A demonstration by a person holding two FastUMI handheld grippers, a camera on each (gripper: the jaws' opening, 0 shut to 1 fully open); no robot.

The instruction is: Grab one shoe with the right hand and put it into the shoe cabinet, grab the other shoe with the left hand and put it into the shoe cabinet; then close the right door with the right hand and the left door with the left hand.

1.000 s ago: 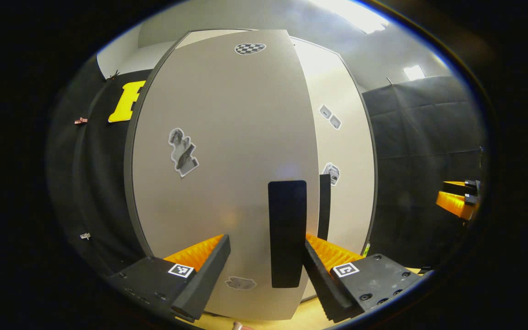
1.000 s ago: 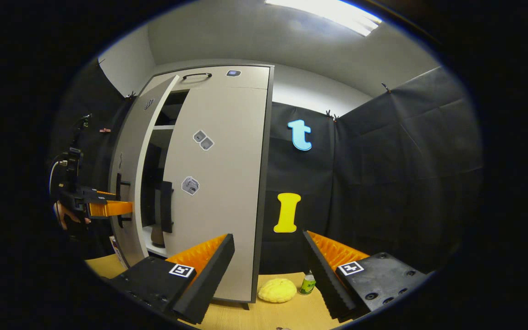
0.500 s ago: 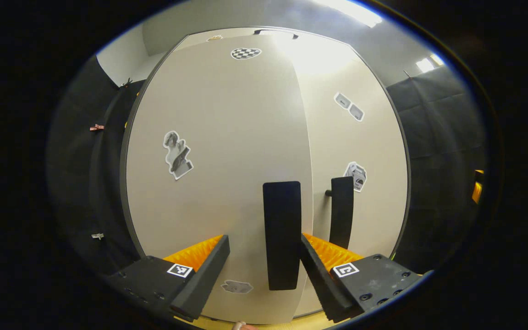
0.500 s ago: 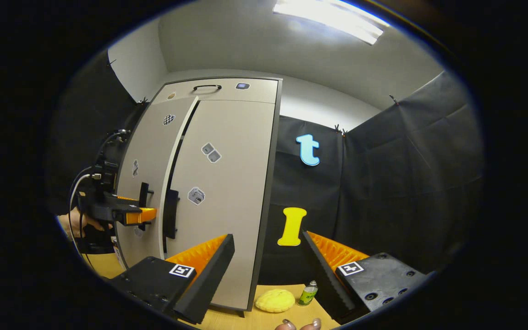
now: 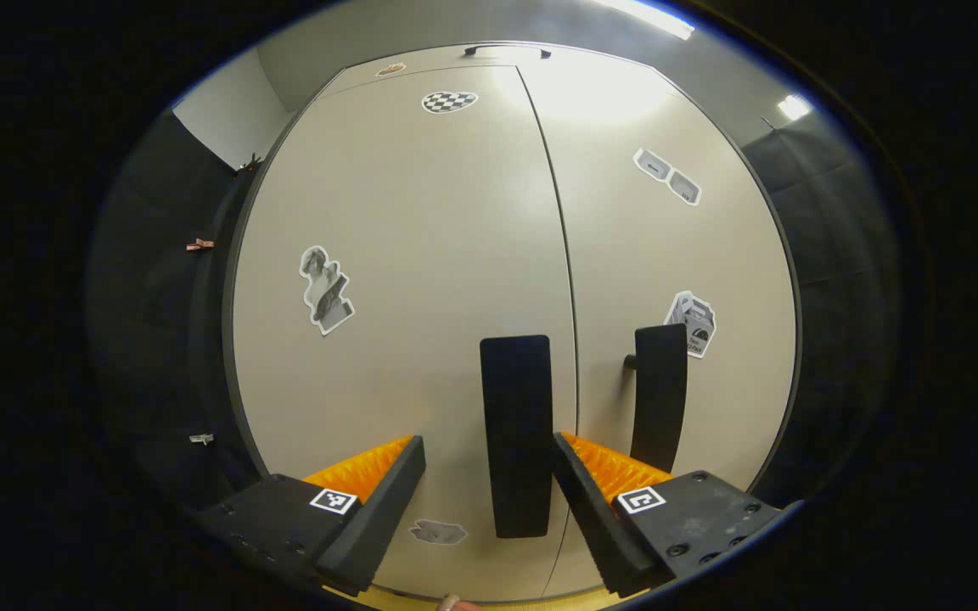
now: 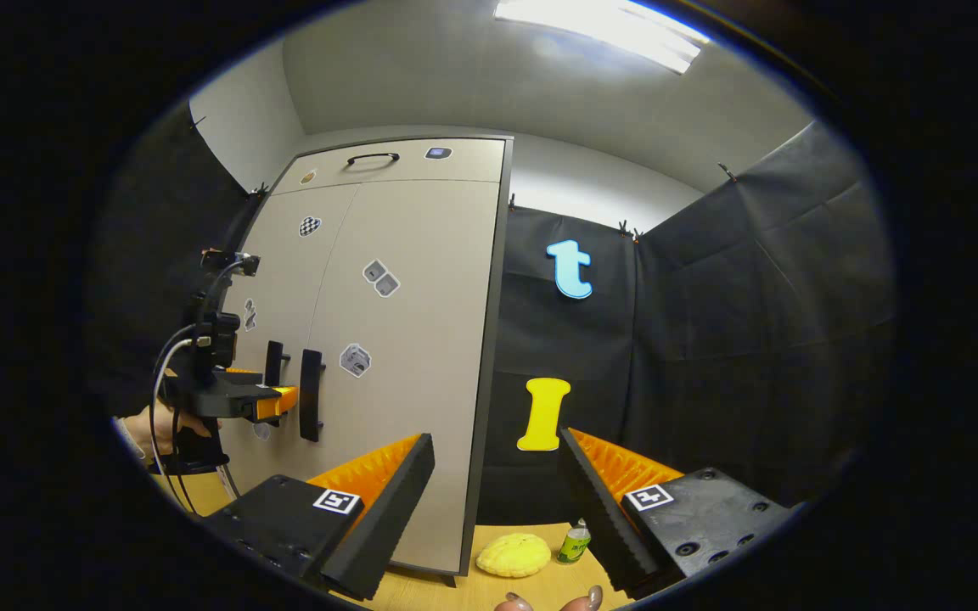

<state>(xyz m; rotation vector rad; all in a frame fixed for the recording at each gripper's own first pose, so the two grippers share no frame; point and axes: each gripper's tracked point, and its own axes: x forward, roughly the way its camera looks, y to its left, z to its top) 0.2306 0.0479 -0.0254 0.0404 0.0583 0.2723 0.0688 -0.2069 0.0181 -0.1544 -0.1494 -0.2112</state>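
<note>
Both doors sit flush. The left door's handle [image 5: 516, 433] stands at 12 o'clock between the wide-spread fingers of the left gripper [image 5: 489, 501] — contact unclear. The right gripper [image 6: 497, 501] — wide, empty — has the shoe cabinet [image 6: 404, 339] at 10 o'clock.

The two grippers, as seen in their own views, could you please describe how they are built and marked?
Each tool, the left gripper and the right gripper, has two wedge-shaped fingers with ribbed inner faces, set on dark blocky bases with screw holes. Each base carries a small square black-and-white marker. In the right gripper view, the left one appears from the side, a dark body with cables looping off its back.
</note>
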